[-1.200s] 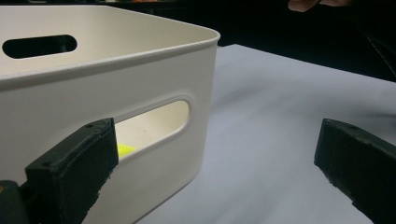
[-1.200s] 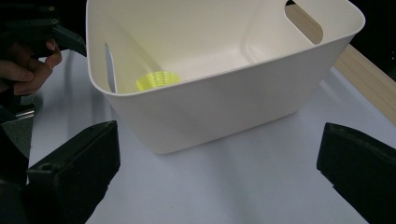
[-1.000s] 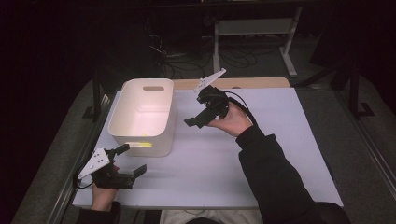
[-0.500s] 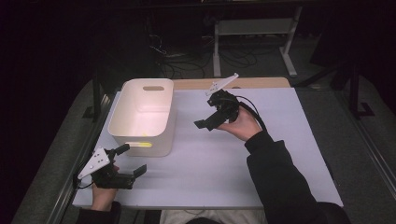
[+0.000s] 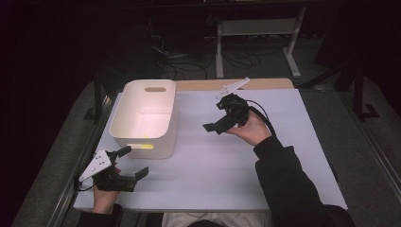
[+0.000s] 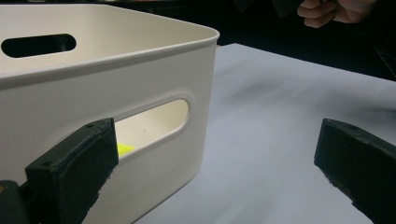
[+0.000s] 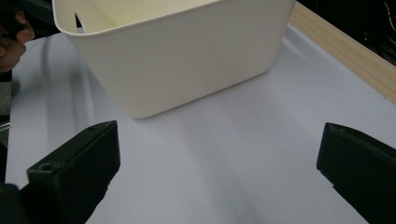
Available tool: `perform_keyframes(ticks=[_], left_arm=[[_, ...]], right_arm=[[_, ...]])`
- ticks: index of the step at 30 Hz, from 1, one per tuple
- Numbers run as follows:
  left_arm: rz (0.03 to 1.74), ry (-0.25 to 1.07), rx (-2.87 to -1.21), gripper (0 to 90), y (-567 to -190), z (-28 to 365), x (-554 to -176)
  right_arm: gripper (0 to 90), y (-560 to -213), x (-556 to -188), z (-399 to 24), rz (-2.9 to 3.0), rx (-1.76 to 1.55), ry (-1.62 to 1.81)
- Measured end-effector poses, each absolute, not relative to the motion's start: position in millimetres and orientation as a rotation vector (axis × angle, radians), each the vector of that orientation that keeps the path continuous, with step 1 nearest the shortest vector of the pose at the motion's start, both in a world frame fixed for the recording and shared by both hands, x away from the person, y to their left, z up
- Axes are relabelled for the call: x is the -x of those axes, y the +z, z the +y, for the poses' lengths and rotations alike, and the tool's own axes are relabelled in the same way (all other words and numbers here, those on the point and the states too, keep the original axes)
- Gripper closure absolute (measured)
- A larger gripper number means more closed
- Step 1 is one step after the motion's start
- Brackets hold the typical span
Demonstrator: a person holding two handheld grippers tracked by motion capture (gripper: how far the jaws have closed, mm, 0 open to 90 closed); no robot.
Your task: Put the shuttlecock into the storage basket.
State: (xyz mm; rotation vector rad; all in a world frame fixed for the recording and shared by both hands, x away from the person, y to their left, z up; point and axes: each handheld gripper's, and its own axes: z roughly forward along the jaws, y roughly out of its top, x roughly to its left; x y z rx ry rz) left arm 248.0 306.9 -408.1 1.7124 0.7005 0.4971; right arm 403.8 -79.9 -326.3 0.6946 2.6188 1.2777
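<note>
White bin point(image 5: 144, 118) at table's point(image 5: 283, 156) left edge, bare surface between both spread, empty hand-held grippers point(image 5: 218, 126), something yellow, perhaps, inside.

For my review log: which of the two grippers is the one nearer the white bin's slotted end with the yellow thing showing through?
The left gripper, low by the table's near edge, just short of the white bin and the yellow thing. The right gripper is held up off to the bin's side.

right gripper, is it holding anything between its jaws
No, the right gripper has its black jaws wide apart over bare white table, short of the white plastic bin.
</note>
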Motion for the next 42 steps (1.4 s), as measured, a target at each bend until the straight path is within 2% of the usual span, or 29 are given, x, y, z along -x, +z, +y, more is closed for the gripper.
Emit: perform_keyframes(ticks=[42], left_arm=[[0.703, 0.5, -1.715, 0.0, -408, 307, -248]], right_arm=[[0.0, -360, -387, -146, 2.549, -0.866, 1.314]])
